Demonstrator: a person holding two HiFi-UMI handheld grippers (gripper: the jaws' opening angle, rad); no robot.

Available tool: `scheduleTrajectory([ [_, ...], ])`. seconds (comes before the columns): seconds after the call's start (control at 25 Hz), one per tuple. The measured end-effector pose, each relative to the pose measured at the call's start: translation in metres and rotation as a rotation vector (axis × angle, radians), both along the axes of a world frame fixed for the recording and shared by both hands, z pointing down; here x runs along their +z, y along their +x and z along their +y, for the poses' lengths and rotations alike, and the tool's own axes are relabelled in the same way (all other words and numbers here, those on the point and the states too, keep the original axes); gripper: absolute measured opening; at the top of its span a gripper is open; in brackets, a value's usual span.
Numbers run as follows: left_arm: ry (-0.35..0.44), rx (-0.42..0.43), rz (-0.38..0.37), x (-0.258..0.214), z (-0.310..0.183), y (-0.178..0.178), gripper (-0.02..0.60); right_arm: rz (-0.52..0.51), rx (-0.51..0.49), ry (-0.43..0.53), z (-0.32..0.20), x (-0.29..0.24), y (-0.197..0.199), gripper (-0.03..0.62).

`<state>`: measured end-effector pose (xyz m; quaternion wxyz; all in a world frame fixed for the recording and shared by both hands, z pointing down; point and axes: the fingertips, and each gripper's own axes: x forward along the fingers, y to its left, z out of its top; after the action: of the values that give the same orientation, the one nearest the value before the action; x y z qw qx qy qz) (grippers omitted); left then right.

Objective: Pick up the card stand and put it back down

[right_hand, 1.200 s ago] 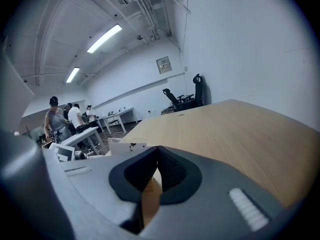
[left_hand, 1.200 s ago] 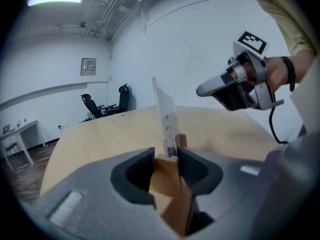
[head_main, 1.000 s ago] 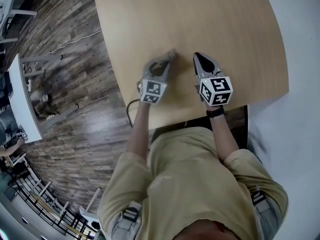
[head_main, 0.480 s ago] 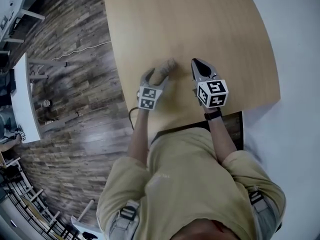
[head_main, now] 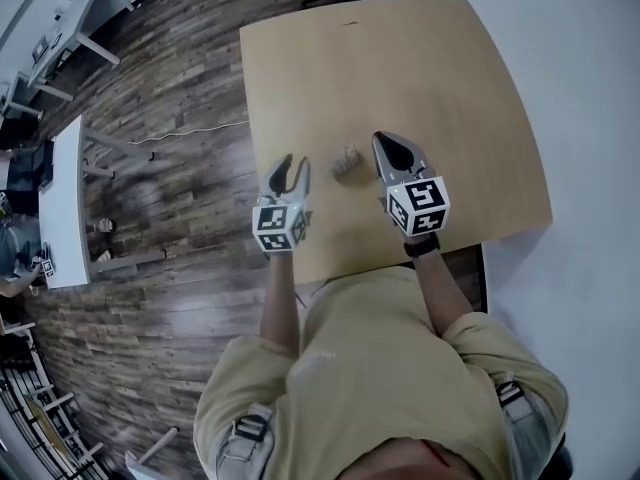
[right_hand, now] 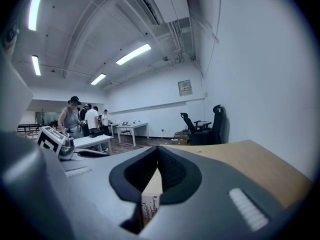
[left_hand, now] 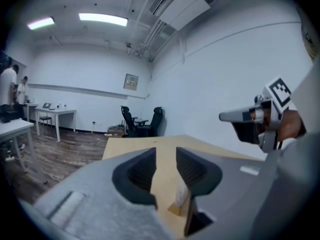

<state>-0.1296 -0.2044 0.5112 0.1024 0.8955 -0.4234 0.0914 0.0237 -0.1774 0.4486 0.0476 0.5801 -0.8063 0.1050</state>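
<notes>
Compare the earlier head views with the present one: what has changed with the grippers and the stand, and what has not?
The left gripper let go of the stand and drew away leftward in the head view; its jaws have just been closing, with nothing between them. The stand stays on the table, and the right gripper stays shut at its right.

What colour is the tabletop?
The tabletop is light tan wood, clearest in the head view.
</notes>
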Motion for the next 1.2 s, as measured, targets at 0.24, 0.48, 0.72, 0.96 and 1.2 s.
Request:
scheduleTrajectory([
  [0.24,0.096,-0.083,0.034,-0.063,0.009,-0.013,0.003,0.039,-0.076,0.07,0.016,-0.034,-0.031,0.003],
  [0.48,0.205,-0.08,0.002,-0.098,0.026,0.01,0.003,0.096,-0.074,0.155,0.035,-0.06,-0.03,0.005],
  [0.72,0.25,-0.057,0.008,-0.114,0.04,0.026,0.003,0.084,0.037,0.2,0.042,-0.07,-0.008,0.005],
  [0.96,0.251,-0.046,-0.001,-0.109,0.039,0.029,0.003,0.08,0.067,0.191,0.041,-0.066,0.0,0.005],
  [1.2,0.21,-0.02,-0.015,-0.094,0.035,0.034,0.003,0.082,0.066,0.164,0.035,-0.059,0.0,0.005],
])
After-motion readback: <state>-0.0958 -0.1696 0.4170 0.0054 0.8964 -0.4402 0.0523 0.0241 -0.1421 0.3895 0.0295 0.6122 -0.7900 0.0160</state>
